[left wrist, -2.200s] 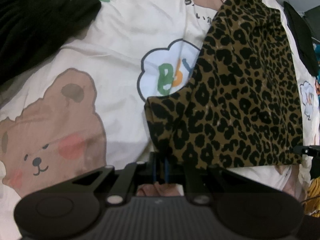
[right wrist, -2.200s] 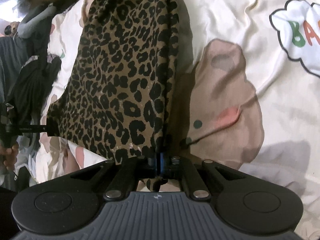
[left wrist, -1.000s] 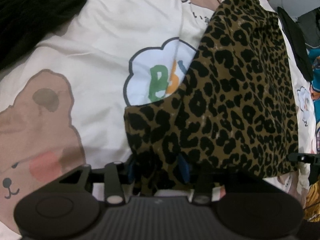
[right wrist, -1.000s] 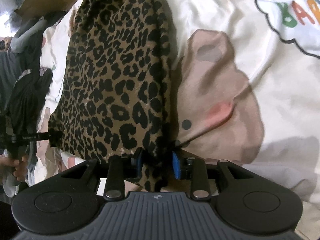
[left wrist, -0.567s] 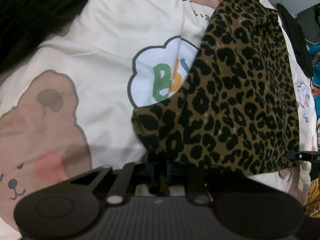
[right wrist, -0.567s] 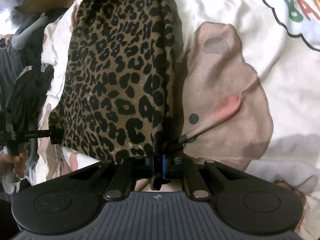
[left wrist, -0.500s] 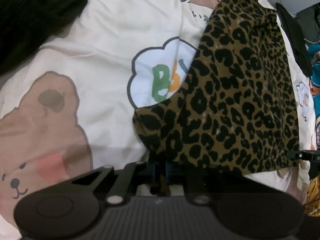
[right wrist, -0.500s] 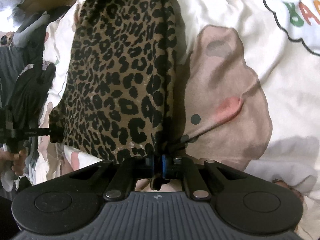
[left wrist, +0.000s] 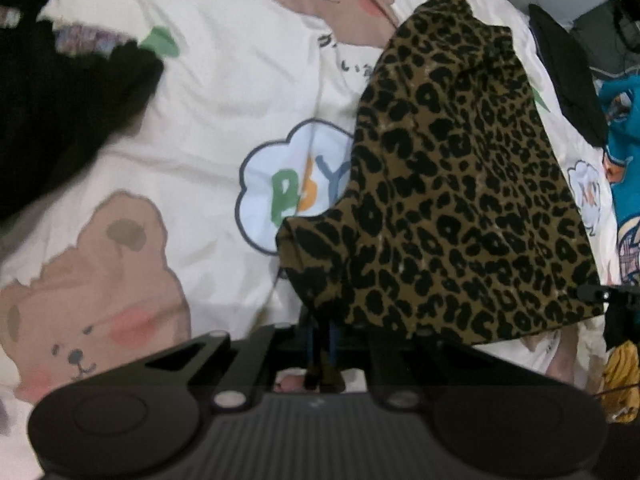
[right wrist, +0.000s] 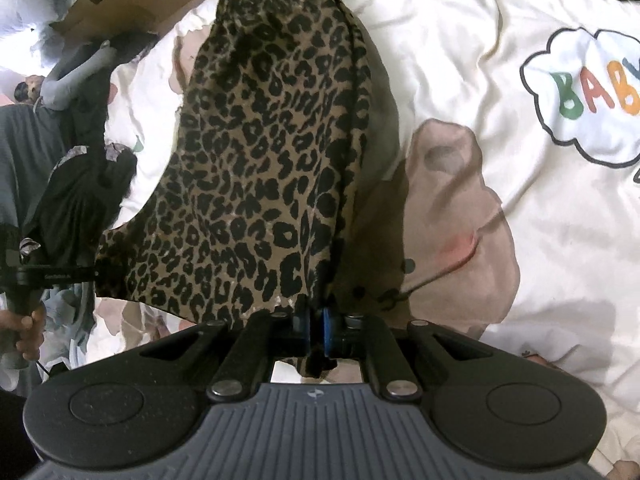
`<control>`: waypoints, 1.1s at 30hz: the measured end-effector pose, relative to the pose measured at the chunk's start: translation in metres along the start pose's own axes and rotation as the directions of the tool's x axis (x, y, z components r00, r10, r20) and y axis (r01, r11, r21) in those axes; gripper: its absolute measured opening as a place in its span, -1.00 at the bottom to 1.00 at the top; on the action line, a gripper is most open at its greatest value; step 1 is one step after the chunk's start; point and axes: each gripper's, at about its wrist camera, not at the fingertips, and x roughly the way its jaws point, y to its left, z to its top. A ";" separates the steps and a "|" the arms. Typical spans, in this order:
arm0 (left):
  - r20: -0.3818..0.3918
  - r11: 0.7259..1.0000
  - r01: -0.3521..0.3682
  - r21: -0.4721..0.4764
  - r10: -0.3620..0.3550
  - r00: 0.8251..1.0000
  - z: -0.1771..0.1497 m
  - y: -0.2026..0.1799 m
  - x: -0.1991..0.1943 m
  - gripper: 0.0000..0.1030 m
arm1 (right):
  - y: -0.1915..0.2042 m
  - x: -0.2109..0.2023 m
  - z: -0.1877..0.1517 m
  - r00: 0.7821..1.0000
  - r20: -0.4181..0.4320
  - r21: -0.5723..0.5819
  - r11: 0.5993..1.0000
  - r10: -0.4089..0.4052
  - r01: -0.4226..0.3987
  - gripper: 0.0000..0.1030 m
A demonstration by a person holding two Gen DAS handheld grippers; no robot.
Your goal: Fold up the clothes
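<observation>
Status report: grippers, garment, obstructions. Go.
Left gripper and right gripper both shut on leopard-print garment, near hem lifted. Black clothing lies clear.

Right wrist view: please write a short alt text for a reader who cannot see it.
The right gripper is shut on the near corner of a leopard-print garment, lifted over a cream bedsheet printed with bears. At far left, the left gripper pinches the garment's other near corner.

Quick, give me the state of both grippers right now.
Left gripper: closed, pinching a near corner of the leopard-print garment.
Right gripper: closed, pinching the other near corner of the same garment.
</observation>
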 end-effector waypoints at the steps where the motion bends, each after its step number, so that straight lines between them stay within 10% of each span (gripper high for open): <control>1: 0.000 1.000 -0.009 0.006 0.009 1.000 0.002 -0.002 0.003 -0.87 | 0.002 -0.002 0.001 1.000 0.002 -0.001 1.000 -0.002 0.002 -0.93; 33: 0.108 0.993 -0.119 -0.003 0.118 0.987 0.101 -0.016 0.024 -0.88 | -0.002 0.010 0.080 0.980 0.151 0.056 0.991 -0.130 0.123 -0.93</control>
